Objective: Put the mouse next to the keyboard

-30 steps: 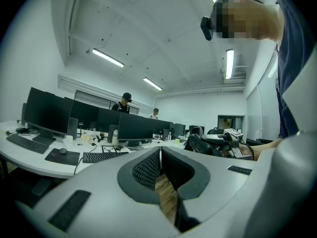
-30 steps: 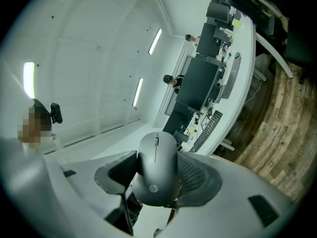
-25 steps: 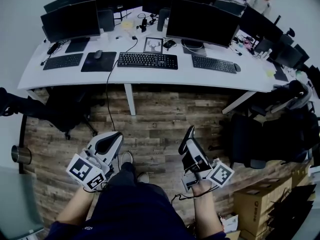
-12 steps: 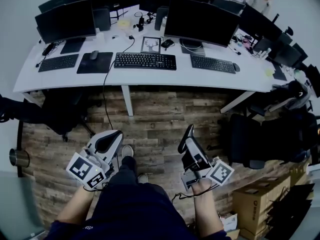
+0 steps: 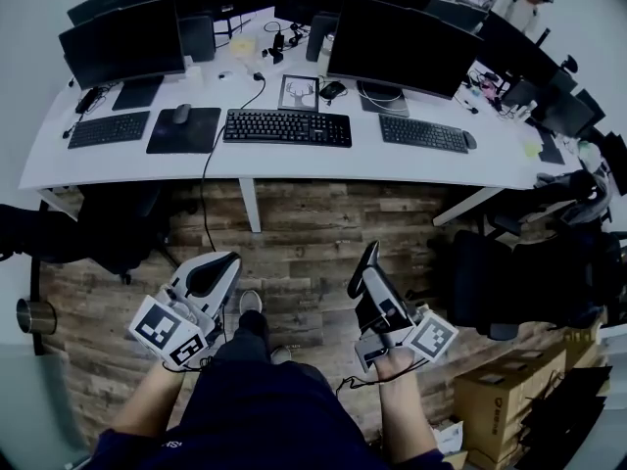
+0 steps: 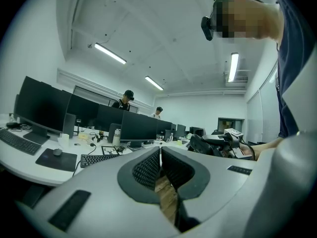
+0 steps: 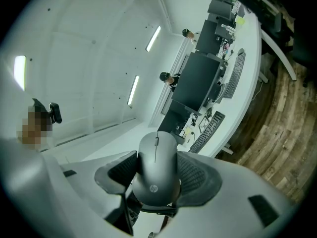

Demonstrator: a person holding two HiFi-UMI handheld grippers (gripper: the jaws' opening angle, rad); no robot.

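The right gripper (image 5: 367, 262) has its jaws clamped on the two sides of the dark grey mouse (image 7: 156, 170). It holds the mouse low over the wooden floor (image 5: 294, 233), well apart from the keyboard (image 5: 287, 127). The left gripper (image 6: 160, 170) has its jaws closed together, with nothing between them.

The keyboard lies in the middle of the white bench (image 5: 294, 160), just in front of a small picture frame (image 5: 299, 90). I judge the step in hand is carrying the mouse to the bench. To do it well, the person should first come close to the keyboard and hold the mouse firmly and level. The mouse should then go down flat on the bare surface just right of the keyboard, away from the cable (image 5: 208, 164) at the keyboard's left end. The jaws should open only once the mouse rests on the bench.
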